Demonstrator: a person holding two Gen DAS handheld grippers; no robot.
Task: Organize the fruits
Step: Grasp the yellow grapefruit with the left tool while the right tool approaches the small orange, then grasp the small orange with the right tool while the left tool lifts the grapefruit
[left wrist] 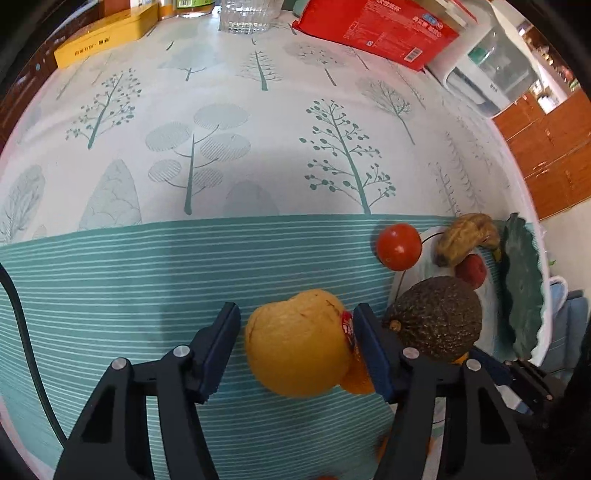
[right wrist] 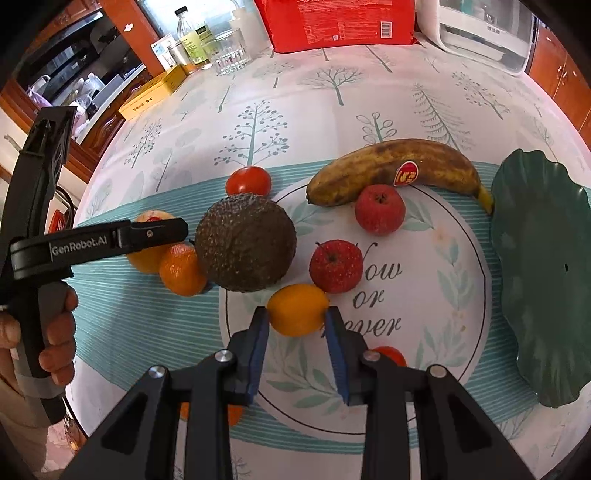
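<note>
My left gripper (left wrist: 295, 332) is open around a yellow-orange fruit with a red sticker (left wrist: 299, 343); its right finger touches the fruit, the left one stands apart. It also shows in the right wrist view (right wrist: 147, 254). My right gripper (right wrist: 297, 317) is open around a small orange kumquat (right wrist: 297, 308) on the white printed plate (right wrist: 424, 295). A dark avocado (right wrist: 245, 242) sits at the plate's left edge, beside a mandarin (right wrist: 183, 269). Two red fruits (right wrist: 336, 266) (right wrist: 379, 209) and a brown-spotted banana (right wrist: 391, 170) lie on the plate. A tomato (right wrist: 248, 181) lies behind the avocado.
A green leaf-shaped dish (right wrist: 543, 273) lies right of the plate. At the back stand a red packet (right wrist: 336, 22), a glass (right wrist: 229, 51), bottles (right wrist: 192, 37), a yellow box (right wrist: 151, 92) and a white appliance (right wrist: 484, 29). More orange fruit (right wrist: 389, 354) sits under my right fingers.
</note>
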